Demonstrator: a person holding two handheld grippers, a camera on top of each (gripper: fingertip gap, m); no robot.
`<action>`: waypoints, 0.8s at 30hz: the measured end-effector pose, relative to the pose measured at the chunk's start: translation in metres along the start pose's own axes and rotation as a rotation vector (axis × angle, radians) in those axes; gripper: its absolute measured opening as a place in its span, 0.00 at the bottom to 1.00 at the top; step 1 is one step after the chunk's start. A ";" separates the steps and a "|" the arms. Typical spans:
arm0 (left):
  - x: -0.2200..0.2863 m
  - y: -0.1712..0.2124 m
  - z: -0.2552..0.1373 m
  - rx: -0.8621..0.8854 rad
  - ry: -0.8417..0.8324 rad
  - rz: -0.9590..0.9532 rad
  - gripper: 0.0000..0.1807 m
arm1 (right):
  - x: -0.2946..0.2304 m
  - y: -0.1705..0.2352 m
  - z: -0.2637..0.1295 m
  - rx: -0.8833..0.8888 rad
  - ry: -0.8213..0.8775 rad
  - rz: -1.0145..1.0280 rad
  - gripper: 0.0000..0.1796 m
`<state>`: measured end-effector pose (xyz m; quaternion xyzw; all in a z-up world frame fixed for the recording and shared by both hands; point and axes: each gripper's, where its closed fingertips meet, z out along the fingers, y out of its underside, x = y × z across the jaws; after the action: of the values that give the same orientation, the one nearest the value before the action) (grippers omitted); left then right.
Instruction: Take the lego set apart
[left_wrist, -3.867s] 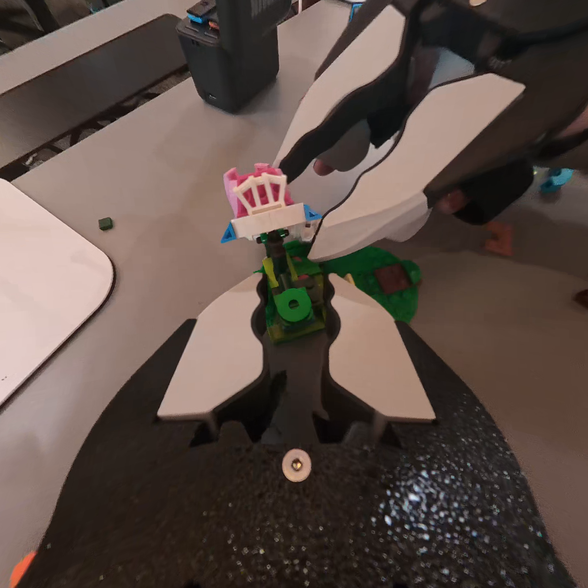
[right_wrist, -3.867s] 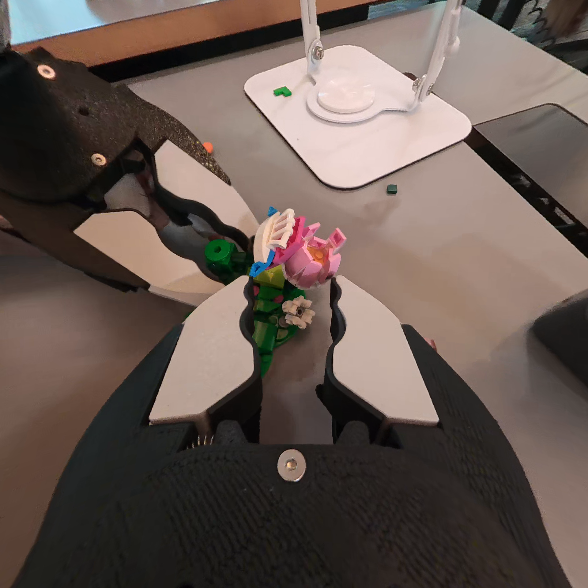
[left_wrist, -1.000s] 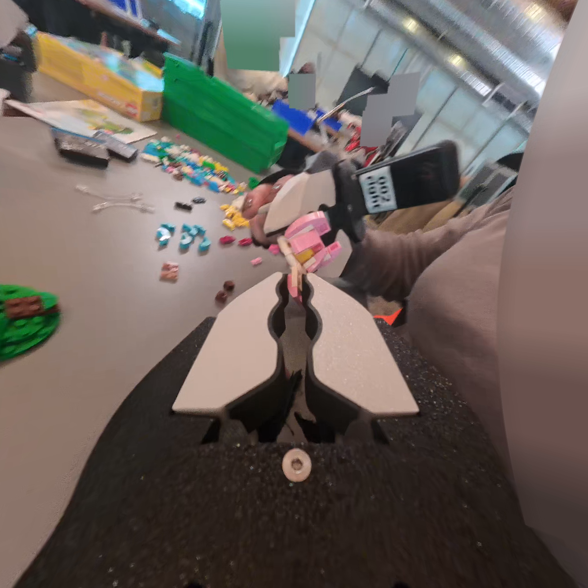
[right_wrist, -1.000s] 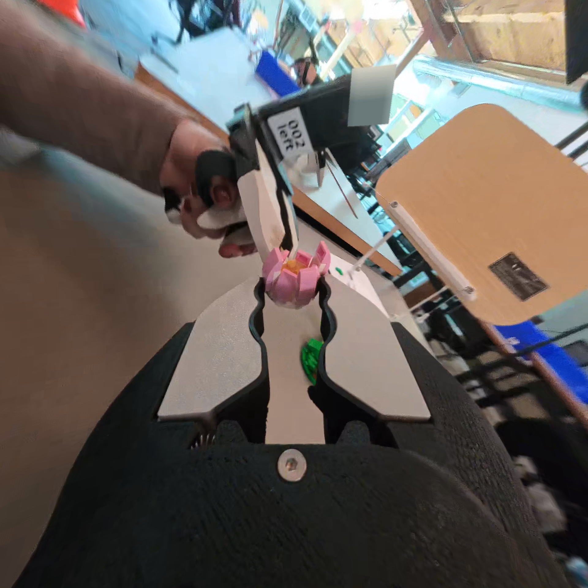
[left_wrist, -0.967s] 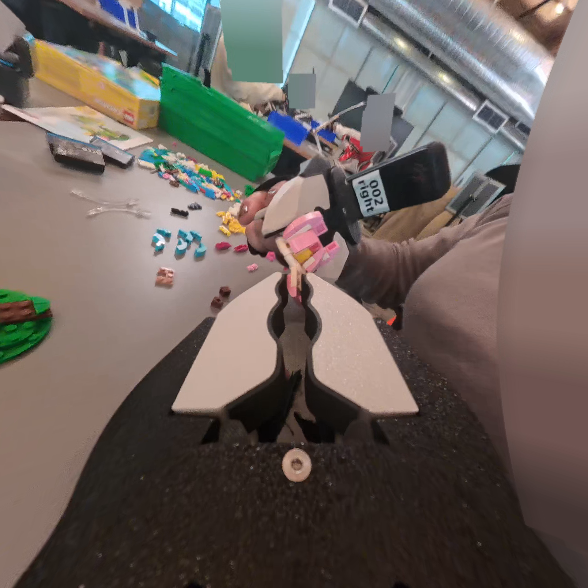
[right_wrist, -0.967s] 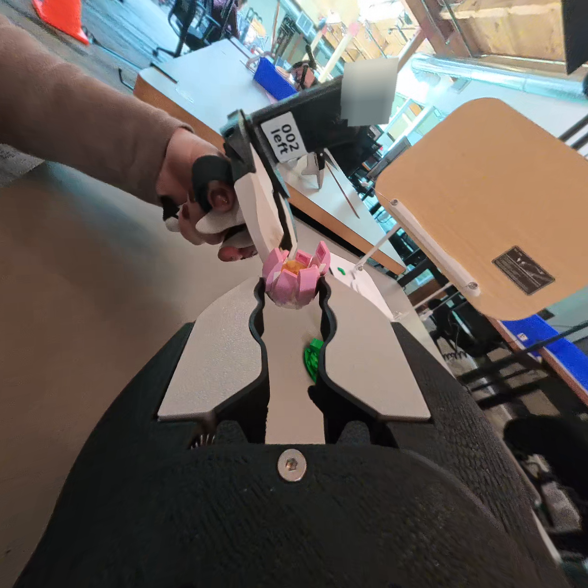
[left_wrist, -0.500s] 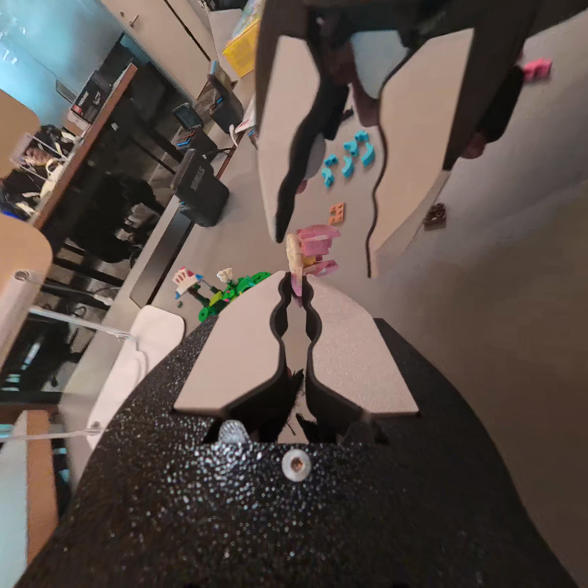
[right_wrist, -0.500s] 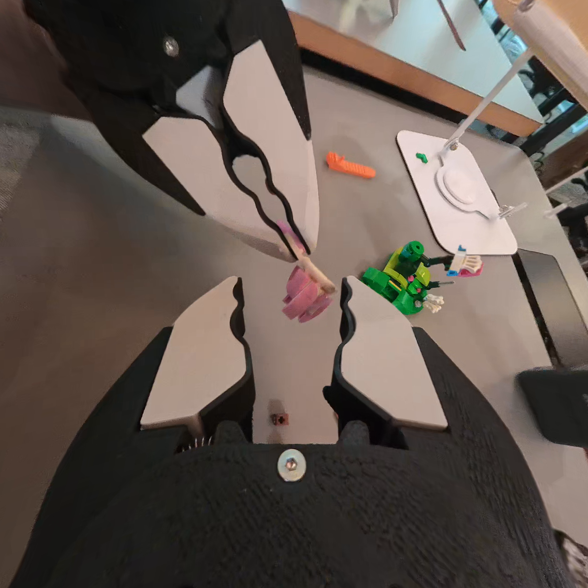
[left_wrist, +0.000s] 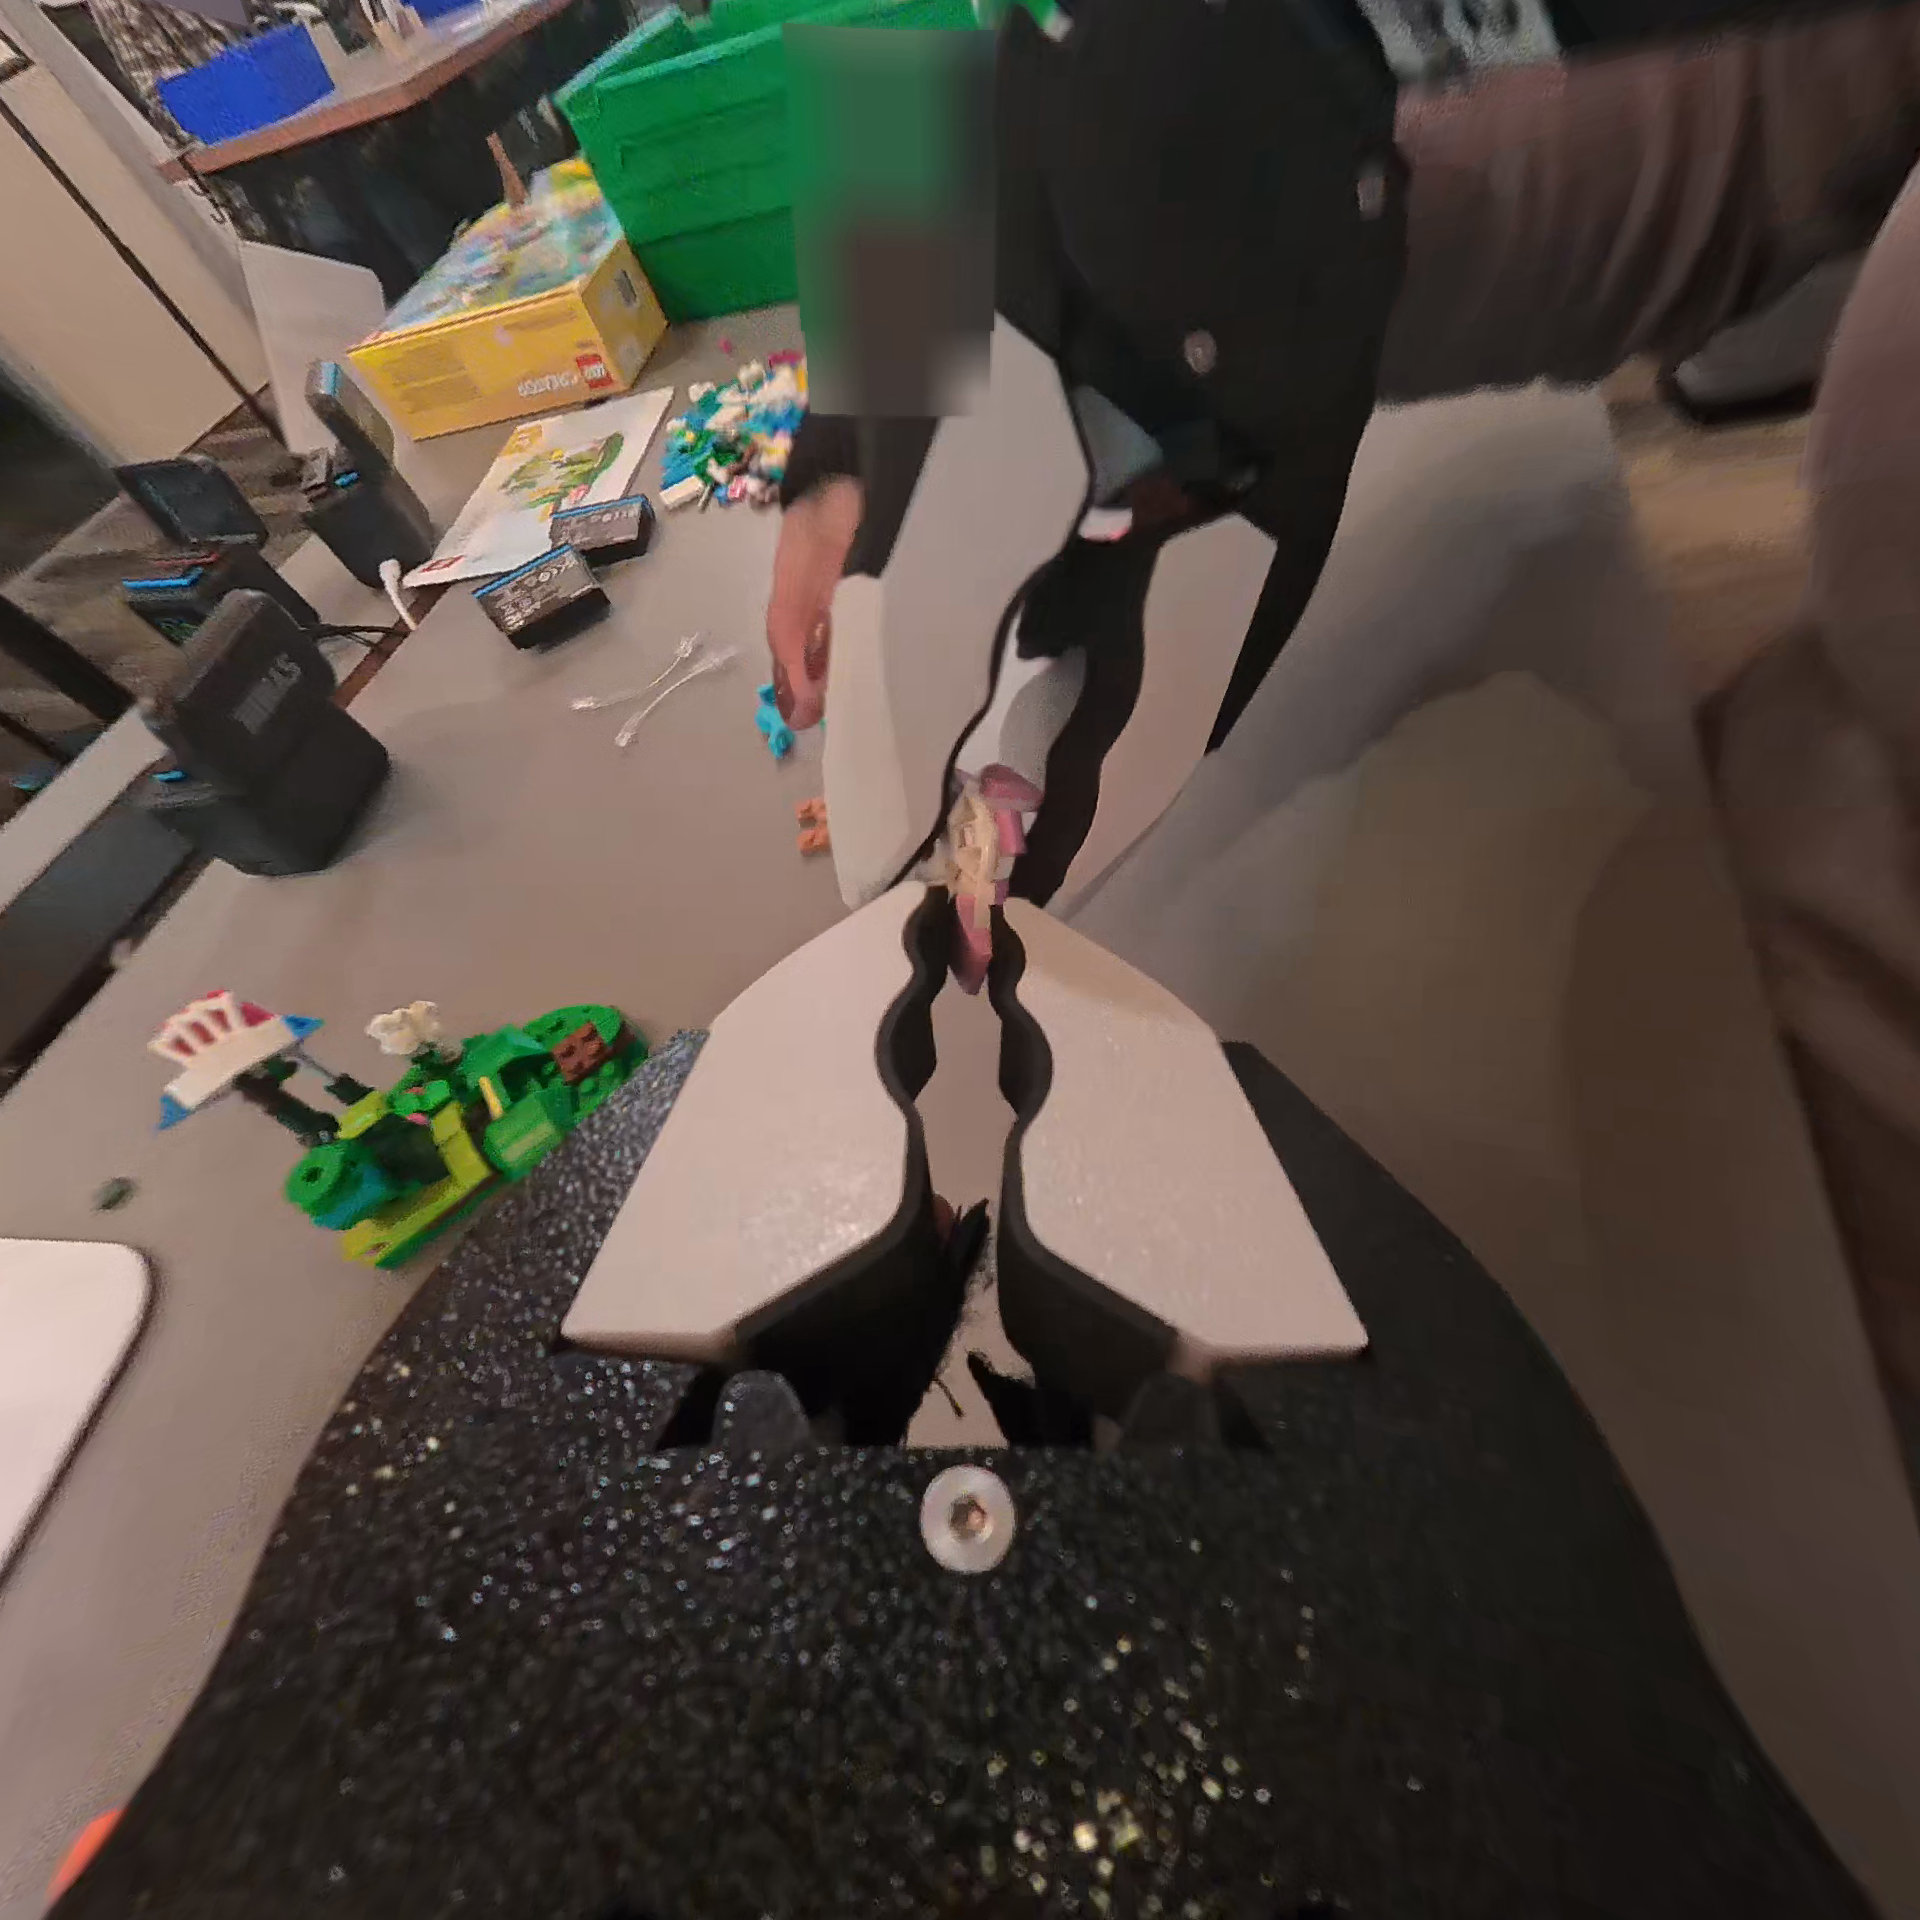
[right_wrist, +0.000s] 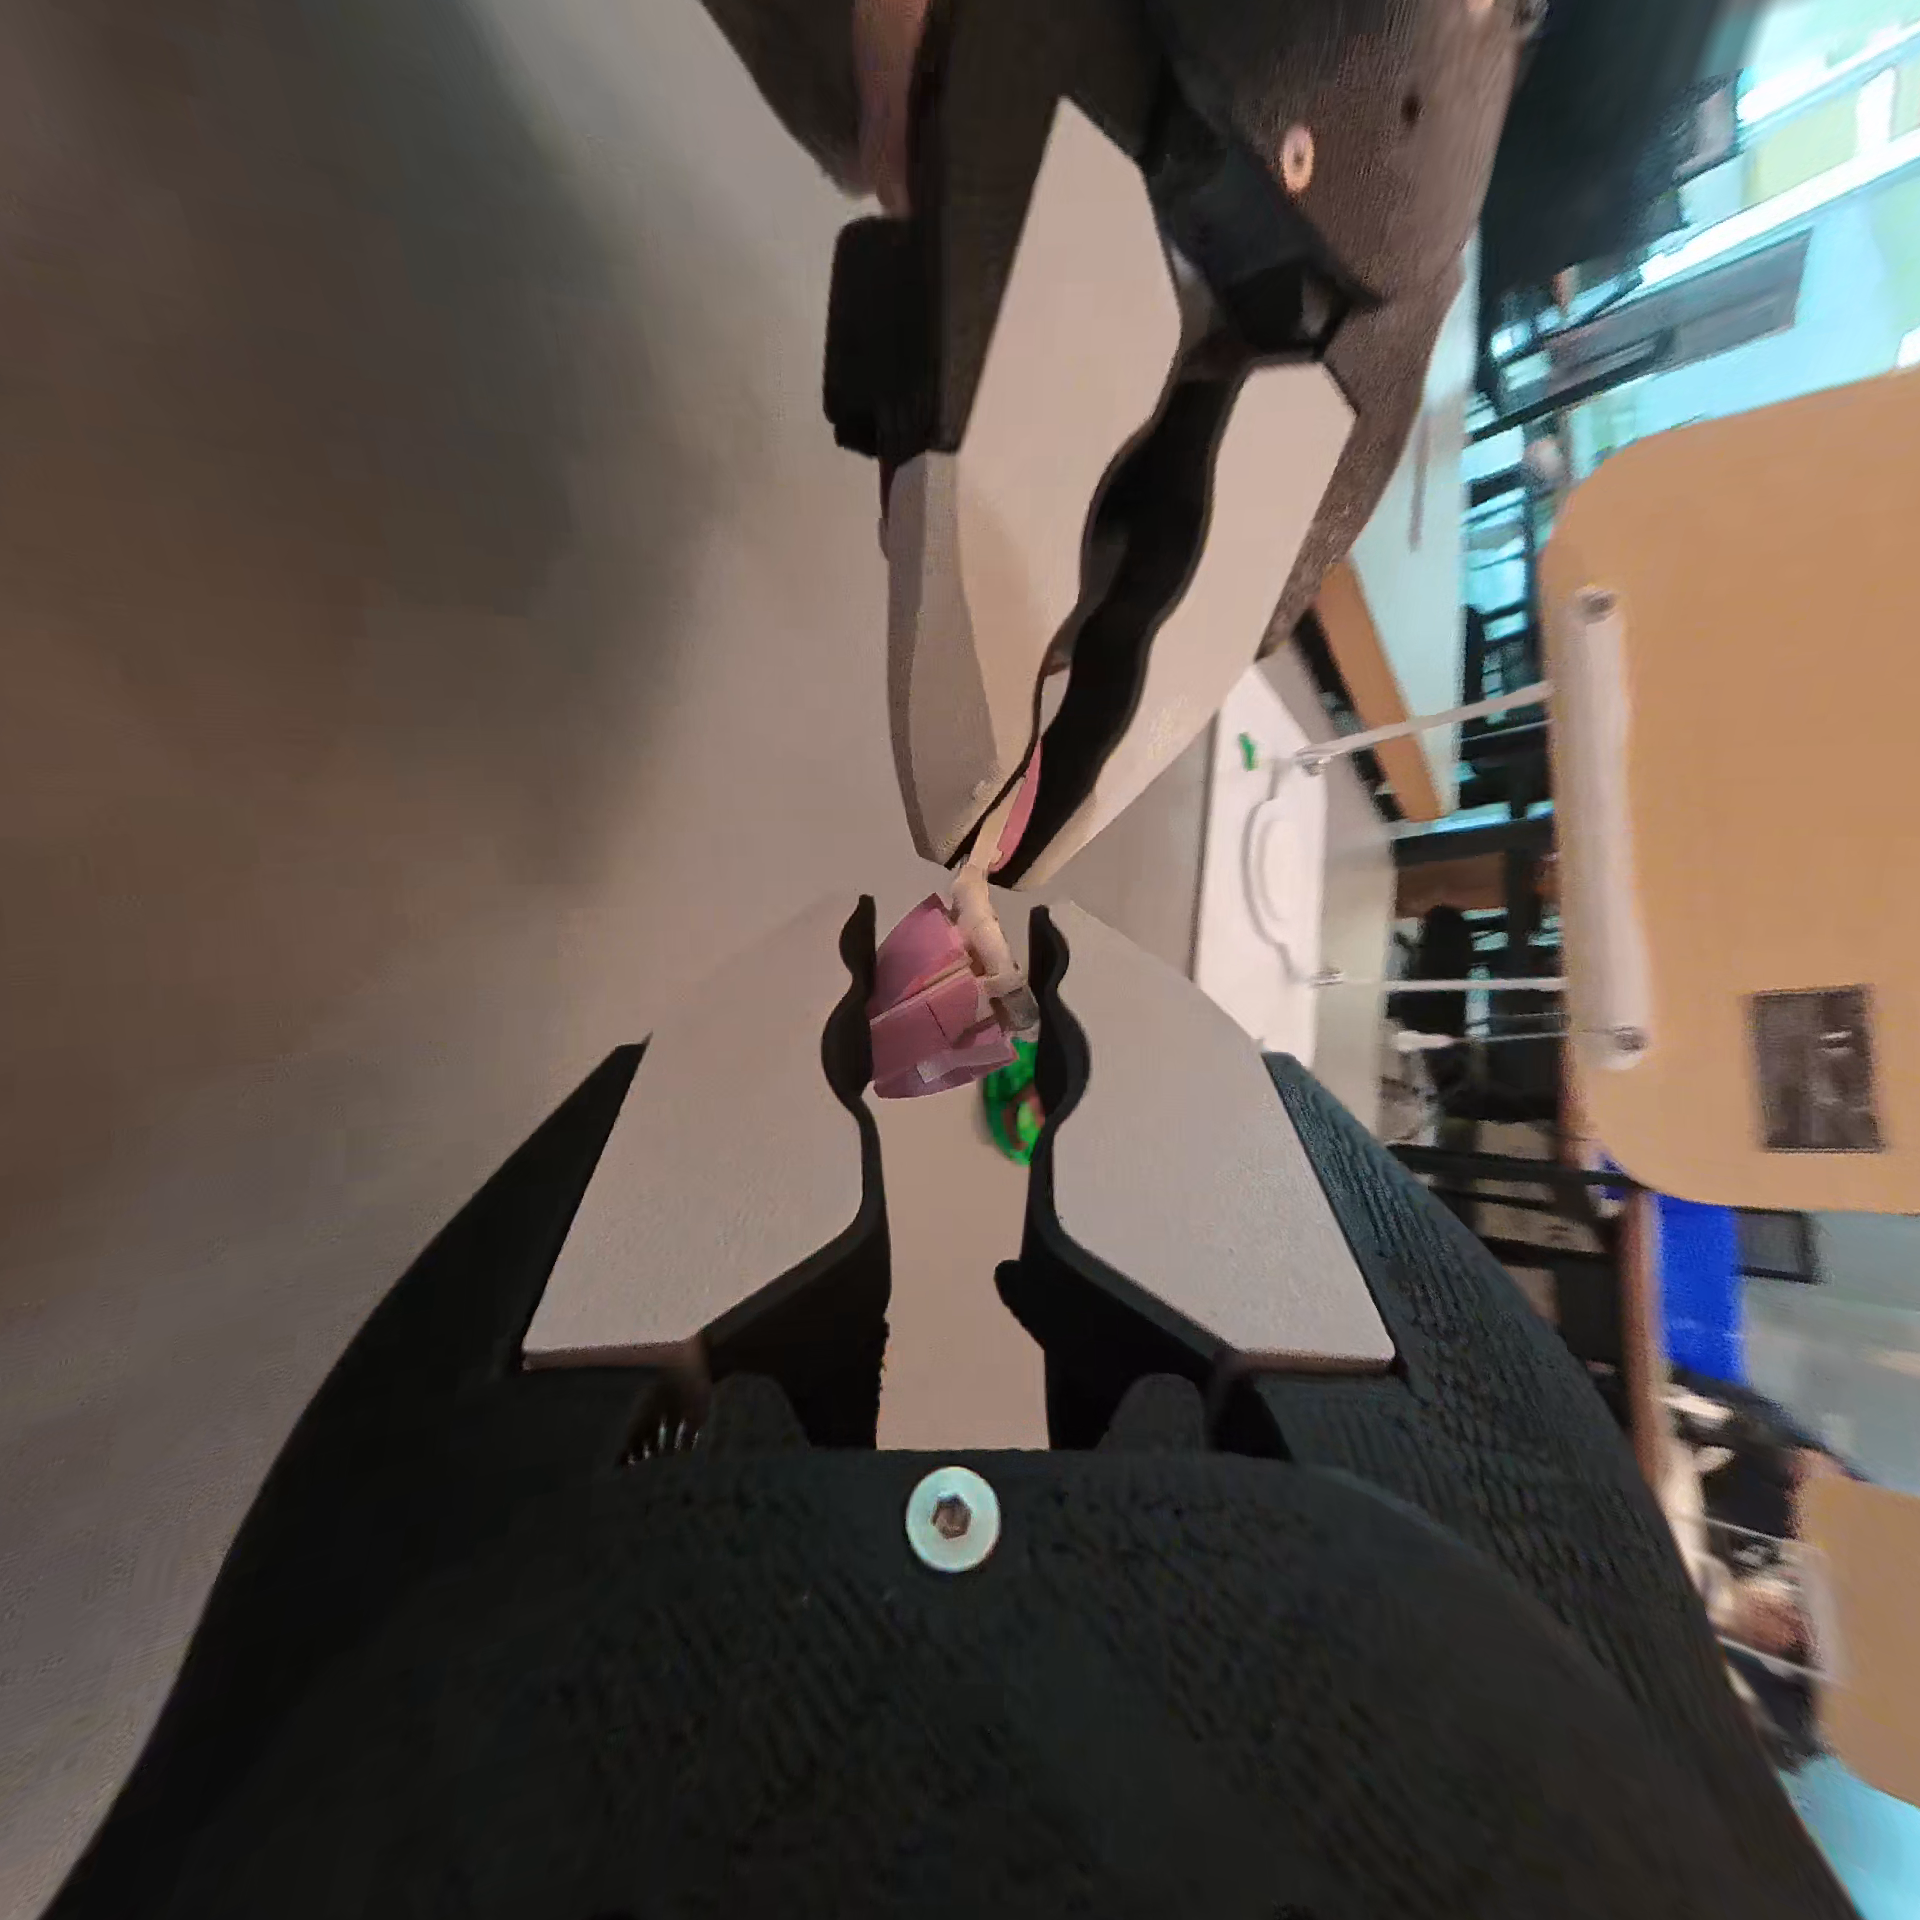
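Both hand-held grippers are up off the counter (left_wrist: 582, 831), tip to tip, sharing one pink flower (right_wrist: 935, 1013).

Left hand-held gripper (left_wrist: 966, 914): jaws nearly together, pinching a thin pink/cream bit of the flower at the very tips. In the right wrist view it comes in from above (right_wrist: 982, 862), tips clamped on the cream stem part of the flower.

Right hand-held gripper (right_wrist: 951, 935): jaws part-way closed w/ the flower body sitting in the notch btwn them; pink petals touch the left finger (right_wrist: 748, 1091), cream part is against the right one. Looks clamped on the flower. In the left wrist view it hangs down from the top (left_wrist: 935, 831), tips at the flower (left_wrist: 982, 842), seen edge-on and a bit blurred.

Rest of the lego set (left_wrist: 416, 1101) lies on the counter, left of the left gripper: green base w/ lime parts, a small white flower, and a white fan-shaped piece w/ blue corners on a dark stalk.

Farther back: loose bricks (left_wrist: 732, 436), a yellow box (left_wrist: 509, 332), a booklet (left_wrist: 551, 478), green bins (left_wrist: 707, 177), black battery packs (left_wrist: 540, 597), a black charger block (left_wrist: 270, 748). A white pad corner (left_wrist: 52, 1351) shows at the left edge.
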<state>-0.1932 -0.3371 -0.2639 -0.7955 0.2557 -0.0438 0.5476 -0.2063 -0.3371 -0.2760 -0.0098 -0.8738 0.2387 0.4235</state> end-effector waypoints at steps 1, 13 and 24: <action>0.000 -0.002 -0.002 0.039 0.017 -0.045 0.04 | 0.003 -0.003 0.000 0.005 0.042 -0.034 0.15; 0.002 -0.011 -0.021 0.435 0.166 -0.507 0.05 | 0.013 -0.019 0.005 -0.015 0.296 -0.232 0.15; -0.051 0.008 -0.050 0.347 -0.435 -0.389 0.05 | 0.029 0.018 0.011 -0.008 0.304 0.582 0.14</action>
<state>-0.2574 -0.3588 -0.2407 -0.7150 -0.0347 -0.0195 0.6980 -0.2367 -0.3193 -0.2685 -0.2963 -0.7621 0.3418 0.4631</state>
